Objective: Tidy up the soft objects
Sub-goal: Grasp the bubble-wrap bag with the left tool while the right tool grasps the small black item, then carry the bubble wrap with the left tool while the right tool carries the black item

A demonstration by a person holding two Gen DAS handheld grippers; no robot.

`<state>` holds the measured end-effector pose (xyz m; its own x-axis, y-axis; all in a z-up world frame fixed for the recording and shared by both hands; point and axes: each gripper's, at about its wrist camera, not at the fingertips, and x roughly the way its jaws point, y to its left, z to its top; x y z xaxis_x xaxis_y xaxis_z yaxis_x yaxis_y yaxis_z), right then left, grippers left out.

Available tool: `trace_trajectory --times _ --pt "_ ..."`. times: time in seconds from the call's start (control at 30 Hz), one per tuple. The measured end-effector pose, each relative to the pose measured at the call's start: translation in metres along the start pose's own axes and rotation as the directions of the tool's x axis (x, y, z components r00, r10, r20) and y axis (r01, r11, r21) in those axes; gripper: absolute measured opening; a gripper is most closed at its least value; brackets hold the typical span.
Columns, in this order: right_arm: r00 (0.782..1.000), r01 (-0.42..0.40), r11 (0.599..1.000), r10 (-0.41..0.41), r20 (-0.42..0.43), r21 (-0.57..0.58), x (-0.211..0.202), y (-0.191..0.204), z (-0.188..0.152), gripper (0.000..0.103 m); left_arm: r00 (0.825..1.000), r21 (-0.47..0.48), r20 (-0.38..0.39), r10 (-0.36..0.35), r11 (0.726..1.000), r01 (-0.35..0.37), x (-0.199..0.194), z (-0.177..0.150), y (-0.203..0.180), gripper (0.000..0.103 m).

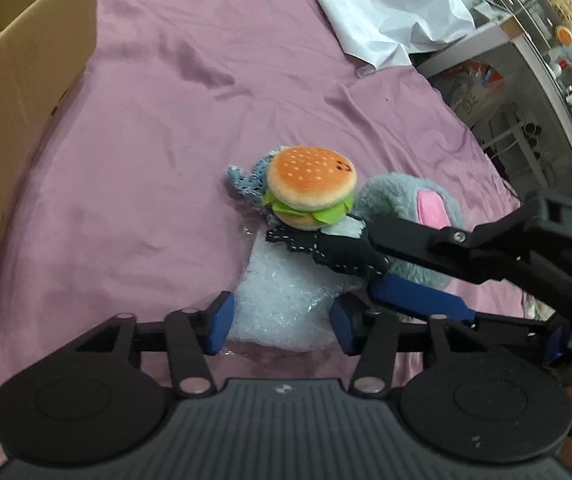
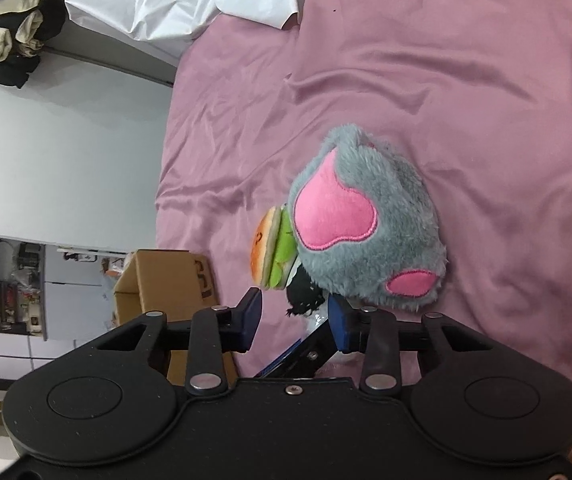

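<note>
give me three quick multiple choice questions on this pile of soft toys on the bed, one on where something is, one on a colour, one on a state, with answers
1. Where does the burger plush sit?
A. inside the cardboard box
B. against the grey plush paw, on the pile
C. on the white sheet

2. What colour are the pads on the grey plush paw?
A. pink
B. yellow
C. blue

3. How does the left gripper stand?
A. clamped on the burger plush
C. shut on nothing
B. jaws apart, with bubble wrap between them

Answers:
1. B: the burger plush touches the paw in both views, well apart from the cardboard box.
2. A: the big heart-shaped patch and the small one are both pink.
3. B: the bubble wrap lies in the gap between its blue pads.
</note>
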<state>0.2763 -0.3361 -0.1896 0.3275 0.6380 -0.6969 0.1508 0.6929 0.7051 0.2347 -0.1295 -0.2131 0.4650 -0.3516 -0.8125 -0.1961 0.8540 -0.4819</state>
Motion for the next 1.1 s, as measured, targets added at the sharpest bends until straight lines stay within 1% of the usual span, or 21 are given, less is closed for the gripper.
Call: trace_trajectory --times 0.13,0.2,0.27,0.37,0.5,0.6,0.83,0.93,1.1 --pt "1.0 0.009 1.0 -0.009 0.014 0.007 0.005 0.004 0.001 0.035 1.0 -0.014 -0.007 -0.021 1.0 0.021 -0.001 0.003 0.005 0.045" --pt "1.0 0.014 1.0 -0.015 0.028 0.008 0.006 0.006 0.001 0.029 1.0 -0.015 -0.007 -0.025 1.0 0.025 -0.003 0.004 0.005 0.044" --pt "1.0 0.017 1.0 -0.018 0.024 0.02 0.009 0.005 0.001 0.012 1.0 -0.012 -0.007 -0.03 0.999 0.029 -0.005 0.004 0.006 0.042" --pt "0.999 0.022 1.0 -0.022 0.034 0.012 0.007 0.008 -0.002 0.011 1.0 -0.013 -0.009 -0.021 1.0 0.021 -0.01 0.003 0.008 0.041" --pt "0.998 0.001 1.0 0.0 0.058 -0.01 -0.001 0.015 -0.003 0.011 1.0 0.002 -0.01 0.005 1.0 -0.005 -0.019 0.001 0.01 0.04" --pt "0.997 -0.008 0.999 0.01 0.07 -0.034 -0.007 0.019 -0.006 0.01 1.0 0.018 0.003 0.012 1.0 -0.013 -0.029 -0.001 0.011 0.04" --pt "0.995 -0.042 0.995 0.049 0.083 -0.092 -0.019 0.03 -0.013 0.01 0.997 0.04 0.061 0.044 0.998 -0.046 -0.059 -0.003 0.009 0.04" --pt "0.992 -0.058 0.989 0.072 0.104 -0.138 -0.026 0.036 -0.018 0.01 0.993 0.05 0.083 0.08 0.995 -0.084 -0.071 -0.002 0.008 0.04" --pt "0.988 -0.092 0.979 0.113 0.11 -0.18 -0.029 0.043 -0.019 0.011 0.988 0.024 0.124 0.095 0.995 -0.098 -0.091 -0.001 0.01 0.04"
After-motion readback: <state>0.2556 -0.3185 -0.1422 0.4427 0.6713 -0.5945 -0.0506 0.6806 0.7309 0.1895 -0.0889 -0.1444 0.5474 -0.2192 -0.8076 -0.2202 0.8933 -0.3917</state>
